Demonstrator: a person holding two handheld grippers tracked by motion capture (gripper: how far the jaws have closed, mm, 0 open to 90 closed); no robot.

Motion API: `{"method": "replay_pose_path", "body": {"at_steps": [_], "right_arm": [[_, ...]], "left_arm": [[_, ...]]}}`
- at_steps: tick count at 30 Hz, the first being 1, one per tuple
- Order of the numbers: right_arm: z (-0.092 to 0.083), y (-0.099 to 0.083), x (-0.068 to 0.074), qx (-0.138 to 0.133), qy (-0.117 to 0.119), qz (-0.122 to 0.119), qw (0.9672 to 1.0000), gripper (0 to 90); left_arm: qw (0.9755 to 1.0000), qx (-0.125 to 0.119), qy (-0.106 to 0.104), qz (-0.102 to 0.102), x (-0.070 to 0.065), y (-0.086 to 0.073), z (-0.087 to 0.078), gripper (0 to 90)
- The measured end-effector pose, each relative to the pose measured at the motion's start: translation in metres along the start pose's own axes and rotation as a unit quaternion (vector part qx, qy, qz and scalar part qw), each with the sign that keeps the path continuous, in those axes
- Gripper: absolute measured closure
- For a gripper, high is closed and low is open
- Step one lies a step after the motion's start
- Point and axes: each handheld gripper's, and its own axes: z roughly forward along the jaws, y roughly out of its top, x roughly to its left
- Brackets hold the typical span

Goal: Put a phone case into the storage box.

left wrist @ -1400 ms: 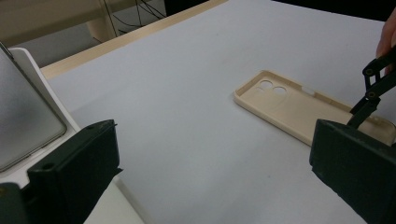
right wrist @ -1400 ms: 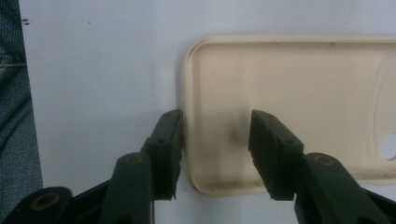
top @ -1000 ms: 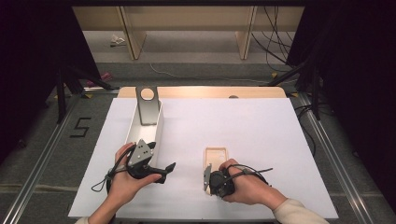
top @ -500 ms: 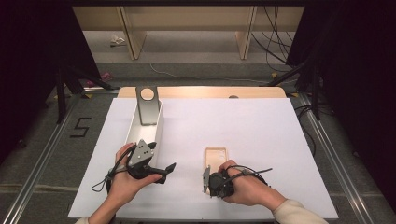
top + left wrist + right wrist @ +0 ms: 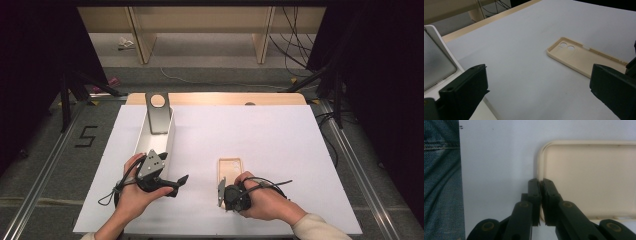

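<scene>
case: beige phone case [image 5: 230, 170] lies flat, open side up, on the white table sheet [image 5: 260, 135]; all places below are given from it

right tongs: my right gripper [image 5: 540, 182] sits at the case's near end; jaws have just been closing and now stand together, pinched on the long side wall by a near corner, one jaw inside the shell, one outside; the same gripper [image 5: 221, 192] from above, hand wrapped round it

left tongs: my left gripper [image 5: 181, 178] is to the case's left, well apart from it; jaws wide apart with nothing between them; it looks across the sheet at the camera-hole end of the case [image 5: 584, 56]

phone: grey phone [image 5: 159, 111] leans in a white box [image 5: 170, 135], to the case's far left

risk 1: grip is on a thin wall only; I judge the soft shell may flex or peel out of the jaws if I lift fast or twist

risk 2: bite is near a corner, so the far end will likely droop and drag on the sheet; could swing once clear

risk 3: carrying the case left puts it on a line with the left gripper and the box rim; a clip there could knock it loose

room: bare sheet beyond and to the right of the case; near sheet edge is just behind my right hand [image 5: 265, 202]; little slack that way
</scene>
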Motion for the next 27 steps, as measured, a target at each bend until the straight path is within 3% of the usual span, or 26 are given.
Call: {"method": "replay_pose_path", "body": {"at_steps": [16, 27], "right_arm": [[-0.008, -0.008, -0.005, -0.045, 0.011, 0.021, 0.9987, 87.9], [-0.017, -0.023, -0.008, -0.109, -0.002, 0.048, 0.9929, 88.1]], "left_arm": [[1.0000, -0.003, 0.001, -0.003, 0.001, 0.000, -0.001, 1.5], [1.0000, -0.006, 0.002, -0.006, 0.001, 0.001, -0.002, 2.3]]}}
